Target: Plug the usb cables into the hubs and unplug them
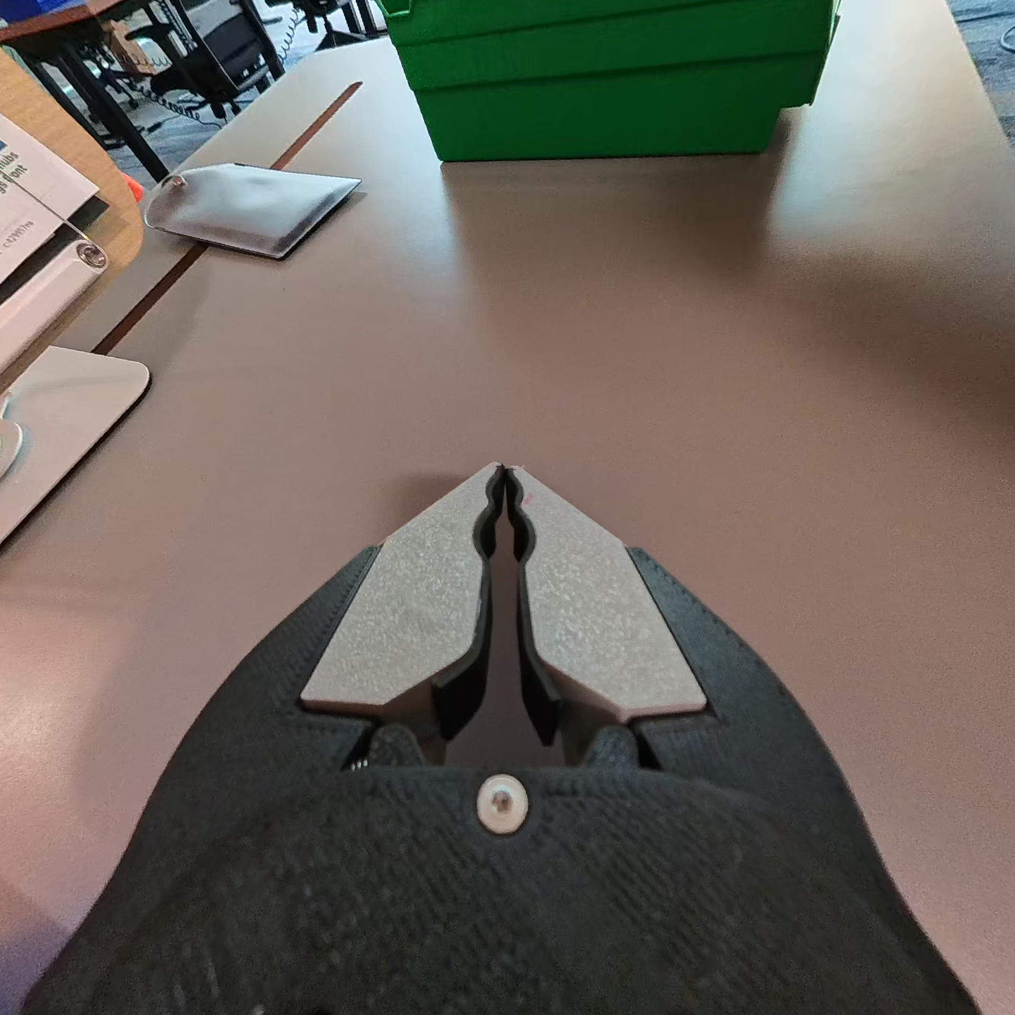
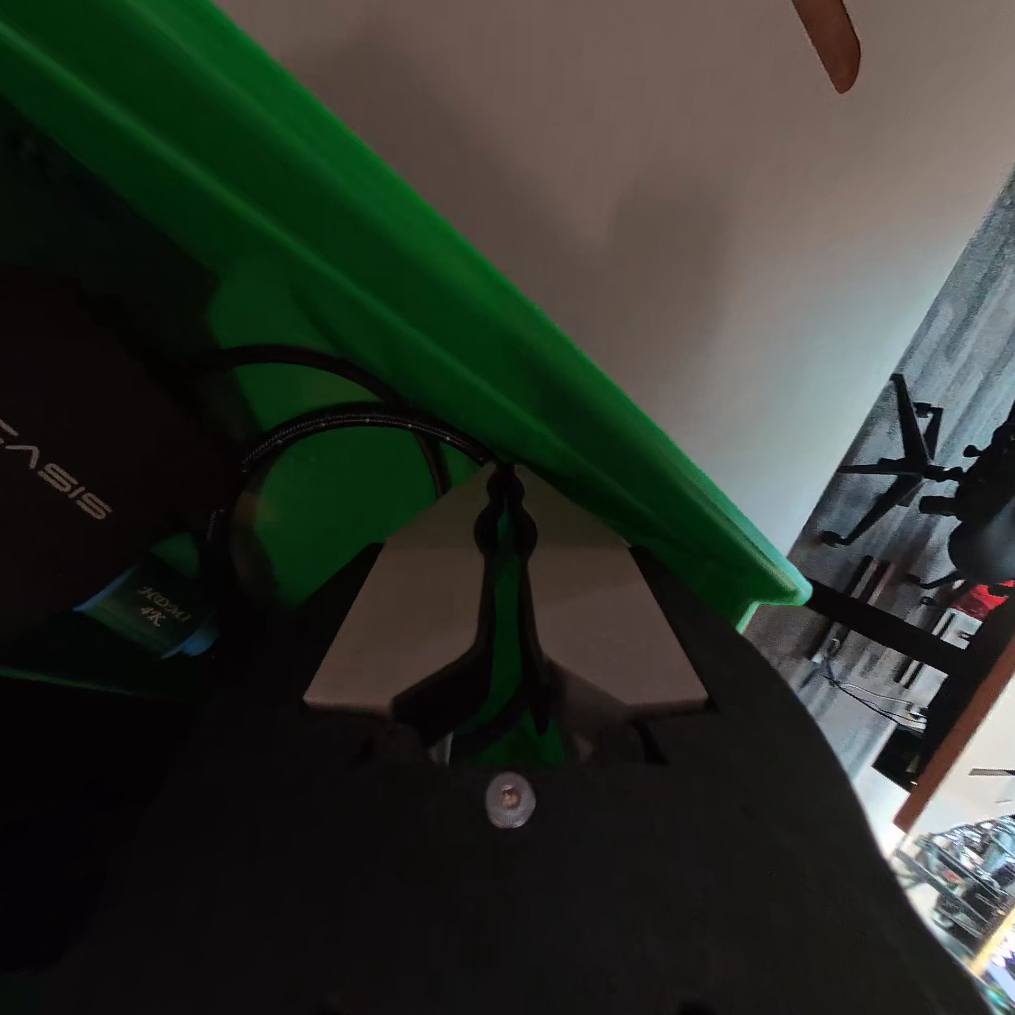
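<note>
My left gripper [image 1: 506,468] is shut and empty, its tips touching just above the bare brown table [image 1: 549,329]. A green plastic bin [image 1: 604,82] stands ahead of it at the far side. In the right wrist view my right gripper [image 2: 501,467] reaches inside the green bin [image 2: 384,274], close to its wall. Its tips are shut on a black braided cable [image 2: 340,420] that loops away to the left. A cable plug [image 2: 154,609] and a black box [image 2: 82,439] lie in the bin to the left of the gripper.
A silver flat pouch [image 1: 247,214] lies on the table at the left. A white stand base [image 1: 71,406] and a wooden board with papers [image 1: 82,143] are at the left edge. Office chairs [image 2: 961,494] and desk legs stand beyond the table. Some 50 cm of space lies between my two pairs of fingers. From the right gripper's tips to the silver flat pouch [image 1: 247,214] is close to 30 cm.
</note>
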The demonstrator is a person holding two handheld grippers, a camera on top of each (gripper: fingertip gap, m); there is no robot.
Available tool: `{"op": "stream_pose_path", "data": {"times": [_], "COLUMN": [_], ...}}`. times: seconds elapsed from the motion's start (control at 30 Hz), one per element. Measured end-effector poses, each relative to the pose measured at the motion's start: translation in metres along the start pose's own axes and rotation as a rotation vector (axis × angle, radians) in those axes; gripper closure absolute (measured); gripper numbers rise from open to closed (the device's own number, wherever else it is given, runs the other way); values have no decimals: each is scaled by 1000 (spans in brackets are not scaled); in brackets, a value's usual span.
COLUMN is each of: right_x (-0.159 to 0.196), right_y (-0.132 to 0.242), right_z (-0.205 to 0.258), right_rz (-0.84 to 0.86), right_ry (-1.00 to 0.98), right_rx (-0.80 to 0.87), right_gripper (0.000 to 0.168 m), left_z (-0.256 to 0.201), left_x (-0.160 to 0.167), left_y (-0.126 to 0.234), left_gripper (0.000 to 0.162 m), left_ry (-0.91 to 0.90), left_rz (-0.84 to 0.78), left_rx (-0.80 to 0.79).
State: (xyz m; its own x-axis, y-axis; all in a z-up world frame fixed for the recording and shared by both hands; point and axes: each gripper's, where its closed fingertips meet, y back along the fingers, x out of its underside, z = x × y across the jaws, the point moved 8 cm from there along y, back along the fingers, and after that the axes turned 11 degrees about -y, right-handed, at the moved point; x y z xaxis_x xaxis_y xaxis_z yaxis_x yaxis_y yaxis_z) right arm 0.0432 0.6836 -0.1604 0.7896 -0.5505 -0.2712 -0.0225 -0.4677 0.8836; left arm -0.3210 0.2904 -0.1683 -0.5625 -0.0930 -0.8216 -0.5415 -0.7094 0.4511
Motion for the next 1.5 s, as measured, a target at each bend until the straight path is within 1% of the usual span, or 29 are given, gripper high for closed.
{"op": "stream_pose_path", "data": {"times": [0.03,0.1,0.17,0.3,0.37,0.4,0.5,0.53,0.57,0.6,0.63,0.7,0.77,0.83,0.87,0.93,0.97,1.0,1.03,1.1,1.17,1.2,1.27,1.33,1.43,1.5], "right_x": [0,-1,-3,-7,-7,-6,-1,-1,-1,-2,-2,-2,0,2,2,0,-3,-7,-14,-30,-48,-55,-64,-64,-61,-61], "right_y": [1,6,17,57,77,85,109,120,132,147,162,191,213,224,224,220,218,214,210,199,182,173,156,145,133,133], "right_z": [-1,-4,-9,-17,-18,-18,-19,-15,-8,1,13,42,79,121,144,195,219,242,261,294,321,334,352,366,373,371], "right_rz": [-8,-31,-89,-276,-336,-349,-388,-423,-470,-529,-601,-751,-890,-993,-1012,-974,-952,-940,-939,-957,-954,-926,-866,-848,-826,-829], "right_ry": [-18,-69,-130,-287,-340,-351,-363,-366,-371,-374,-371,-347,-316,-296,-278,-185,-134,-95,-72,-61,-31,-2,31,50,83,62], "right_rx": [-14,-34,-60,-204,-283,-300,-259,-273,-306,-353,-407,-518,-645,-768,-834,-992,-1058,-1099,-1107,-1046,-964,-938,-899,-874,-792,-788], "right_gripper": [168,168,168,168,168,168,168,156,143,144,140,120,118,116,115,114,123,128,122,103,101,98,97,97,97,97], "left_z": [0,-1,-2,-1,-1,-1,-2,-2,-2,-2,-2,-1,0,0,0,0,0,1,1,2,3,4,5,4,1,-2], "left_x": [0,0,0,0,0,0,0,0,0,0,0,0,0,0,0,0,0,0,0,0,0,0,0,-1,-4,-8], "left_y": [0,-1,-1,-1,-1,-1,-1,-1,-1,-1,-1,-1,-1,-1,-1,0,0,0,0,1,2,2,3,2,-1,-3], "left_gripper": [162,162,162,162,162,162,162,162,162,162,162,162,162,162,162,162,162,162,162,162,162,162,162,162,162,162], "left_ry": [-2,-9,-14,-11,-11,-11,-16,-17,-18,-19,-19,-19,-21,-29,-34,-43,-44,-42,-40,-35,-24,-19,-13,-15,0,-8], "left_rz": [1,6,8,6,5,6,10,12,13,14,14,14,16,15,15,11,9,8,6,2,-5,-10,-16,-12,-11,-31], "left_rx": [1,4,5,3,3,2,-1,-2,-4,-5,-7,-17,-22,-28,-33,-39,-41,-45,-48,-54,-60,-62,-65,-70,-82,-73]}}
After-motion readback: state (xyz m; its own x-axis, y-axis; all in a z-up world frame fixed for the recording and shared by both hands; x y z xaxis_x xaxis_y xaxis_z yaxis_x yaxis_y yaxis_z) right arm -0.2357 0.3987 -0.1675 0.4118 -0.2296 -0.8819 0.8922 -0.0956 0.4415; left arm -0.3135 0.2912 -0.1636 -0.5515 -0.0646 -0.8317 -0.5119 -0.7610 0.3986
